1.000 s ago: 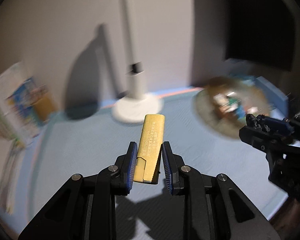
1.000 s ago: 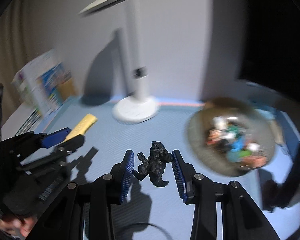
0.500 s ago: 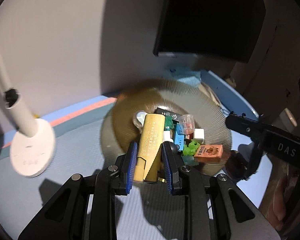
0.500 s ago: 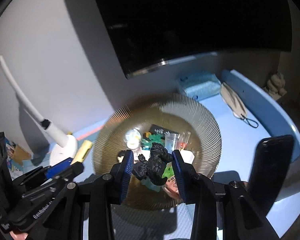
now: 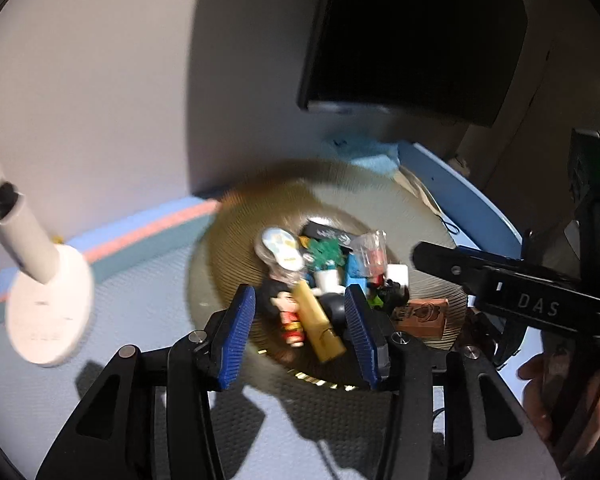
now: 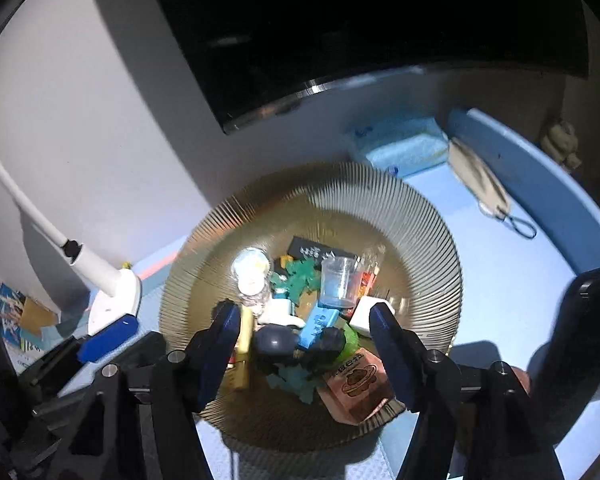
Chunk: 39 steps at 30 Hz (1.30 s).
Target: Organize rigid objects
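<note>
A ribbed gold-brown bowl [image 6: 428, 236] [image 5: 236, 236] on the blue table holds several small toys and blocks. The yellow bar [image 5: 318, 326] [image 6: 245, 346] lies loose in the bowl at its near left. The black monster figure [image 6: 326, 344] [image 5: 392, 294] lies in the bowl among the toys. My left gripper [image 5: 300, 332] is open and empty just above the bowl's near edge, over the yellow bar. My right gripper [image 6: 302, 344] is open and empty above the bowl, over the black figure.
A white desk lamp base [image 5: 48, 312] [image 6: 114, 306] stands left of the bowl. A dark monitor [image 6: 360, 32] hangs behind. A blue tissue pack [image 6: 400, 146] and a beige face mask [image 6: 478, 178] lie behind the bowl at the right. Booklets [image 6: 16, 316] stand at far left.
Both grippers swung from the lamp side to over the bowl and opened. The yellow bar and the black figure dropped out of them into the bowl.
</note>
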Each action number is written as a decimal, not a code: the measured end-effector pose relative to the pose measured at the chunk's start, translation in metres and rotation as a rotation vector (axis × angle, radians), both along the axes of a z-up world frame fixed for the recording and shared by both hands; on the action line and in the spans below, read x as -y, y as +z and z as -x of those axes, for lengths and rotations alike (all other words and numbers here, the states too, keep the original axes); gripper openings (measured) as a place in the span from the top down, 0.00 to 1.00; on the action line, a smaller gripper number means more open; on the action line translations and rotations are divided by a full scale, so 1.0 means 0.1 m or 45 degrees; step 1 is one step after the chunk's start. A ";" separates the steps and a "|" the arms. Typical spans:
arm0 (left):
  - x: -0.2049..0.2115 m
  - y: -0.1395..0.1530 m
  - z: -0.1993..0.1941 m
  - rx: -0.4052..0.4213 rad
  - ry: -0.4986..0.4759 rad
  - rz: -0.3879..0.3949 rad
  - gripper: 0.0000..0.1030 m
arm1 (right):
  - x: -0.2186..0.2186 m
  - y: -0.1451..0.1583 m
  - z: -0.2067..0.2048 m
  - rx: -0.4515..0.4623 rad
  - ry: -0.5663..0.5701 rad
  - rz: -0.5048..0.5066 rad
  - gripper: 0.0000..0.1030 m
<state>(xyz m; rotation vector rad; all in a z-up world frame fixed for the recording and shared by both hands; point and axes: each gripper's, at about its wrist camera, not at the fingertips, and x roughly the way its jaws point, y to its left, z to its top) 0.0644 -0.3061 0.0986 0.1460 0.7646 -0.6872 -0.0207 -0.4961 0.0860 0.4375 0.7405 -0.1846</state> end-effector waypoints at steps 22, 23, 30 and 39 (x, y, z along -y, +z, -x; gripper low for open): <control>-2.47 0.39 0.98 0.149 0.538 0.026 0.14 | -2.02 0.25 0.45 0.069 0.400 0.133 0.36; -2.58 0.33 1.01 0.145 0.573 0.026 0.14 | -2.11 0.16 0.44 0.066 0.412 0.118 0.36; -2.91 -0.47 0.97 0.090 0.759 -0.172 0.14 | -2.63 -0.43 0.42 0.068 0.404 0.254 0.36; -2.89 -0.81 0.88 0.051 0.785 -0.126 0.14 | -2.77 -0.72 0.29 0.032 0.416 0.346 0.36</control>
